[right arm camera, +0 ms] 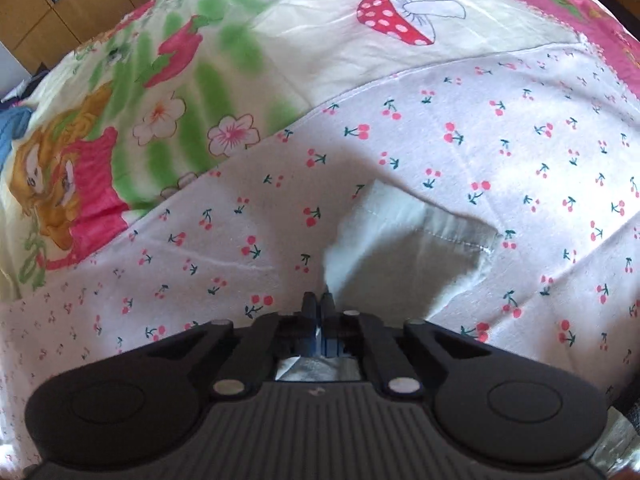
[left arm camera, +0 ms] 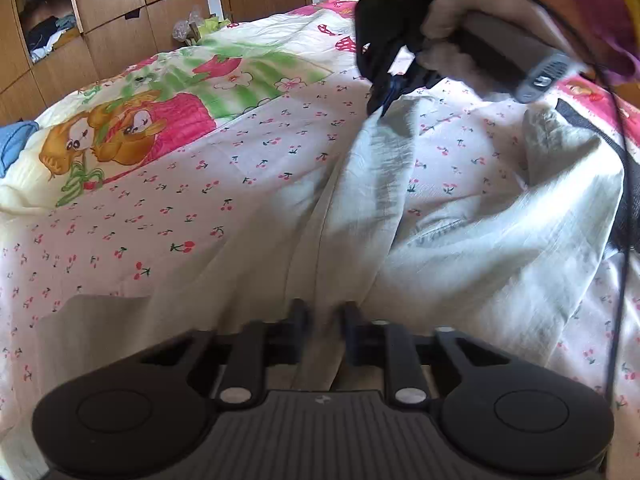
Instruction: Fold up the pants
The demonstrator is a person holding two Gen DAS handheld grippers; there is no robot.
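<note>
Left wrist view shows the pale pants (left arm camera: pixel 460 240) lying rumpled on the bed (left arm camera: pixel 160 220), not yet laid flat or folded. The left gripper (left arm camera: pixel 322 312) has its fingers closed on a ridge of the cloth near the camera. The right gripper (left arm camera: pixel 390 96), held in a hand (left arm camera: pixel 460 12), pinches a far edge; its own view confirms fingers (right arm camera: pixel 308 304) shut on a hemmed corner. Folding seems barely begun: every fold is still to make.
</note>
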